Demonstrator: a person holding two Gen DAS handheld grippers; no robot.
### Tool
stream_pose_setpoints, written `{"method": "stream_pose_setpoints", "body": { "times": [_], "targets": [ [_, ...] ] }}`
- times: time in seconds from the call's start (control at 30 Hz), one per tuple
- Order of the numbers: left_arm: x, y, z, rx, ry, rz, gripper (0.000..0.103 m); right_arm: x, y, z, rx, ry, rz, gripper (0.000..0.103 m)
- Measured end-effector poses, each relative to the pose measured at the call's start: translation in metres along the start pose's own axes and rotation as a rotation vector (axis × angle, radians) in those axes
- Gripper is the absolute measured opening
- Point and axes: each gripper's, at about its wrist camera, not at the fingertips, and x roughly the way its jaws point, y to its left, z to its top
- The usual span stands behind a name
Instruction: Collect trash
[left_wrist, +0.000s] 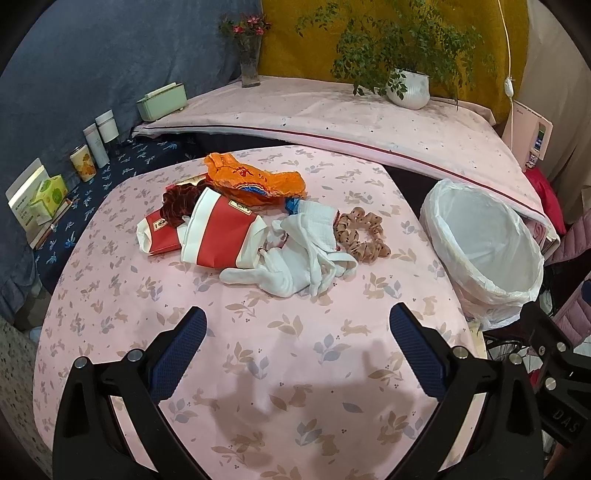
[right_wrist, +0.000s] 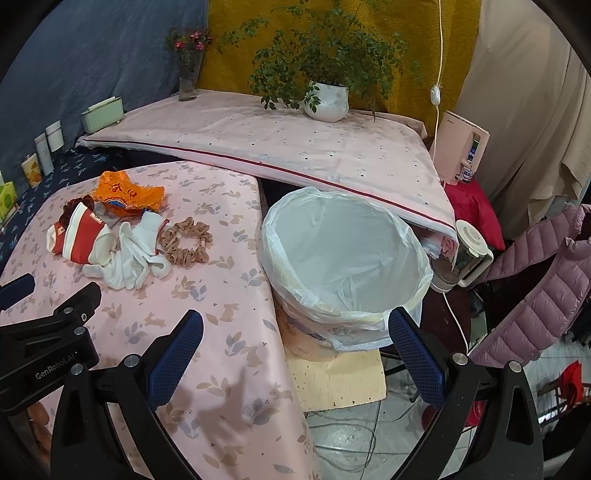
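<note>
A heap of trash lies on the pink table: an orange wrapper, a red and white carton, a smaller red and white pack, white cloth, a dark red scrunchie and a tan scrunchie. A bin with a white liner stands off the table's right edge. My left gripper is open and empty, short of the heap. My right gripper is open and empty, in front of the bin. The heap also shows in the right wrist view.
A second pink-covered surface behind holds a potted plant, a flower vase and a green box. Tins and boxes line the dark blue cloth at left. A pink appliance, a blender jug and a purple jacket stand right.
</note>
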Motion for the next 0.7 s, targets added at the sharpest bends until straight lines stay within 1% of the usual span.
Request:
{"method": "stream_pose_setpoints", "body": {
  "times": [0.2,0.3,0.4,0.7],
  "targets": [
    [-0.0009,-0.0032,0.0012,0.025,0.001,0.005,0.095,-0.0002,-0.0004,0.0006,0.000,0.000,0.000,0.096],
    [-0.0013,-0.0032,0.0026,0.022,0.006,0.004,0.095,-0.0002,-0.0002,0.0004,0.000,0.000,-0.001,0.096],
    [-0.0028,-0.0020,0.0033,0.012,-0.009,0.016,0.095,-0.0002,-0.0002,0.0003,0.001,0.001,0.000,0.096],
    [-0.0031,-0.0024,0.0024,0.021,-0.010,0.005,0.095,0.0016,-0.0024,0.0020,0.008,0.011,0.000,0.096]
  ]
}}
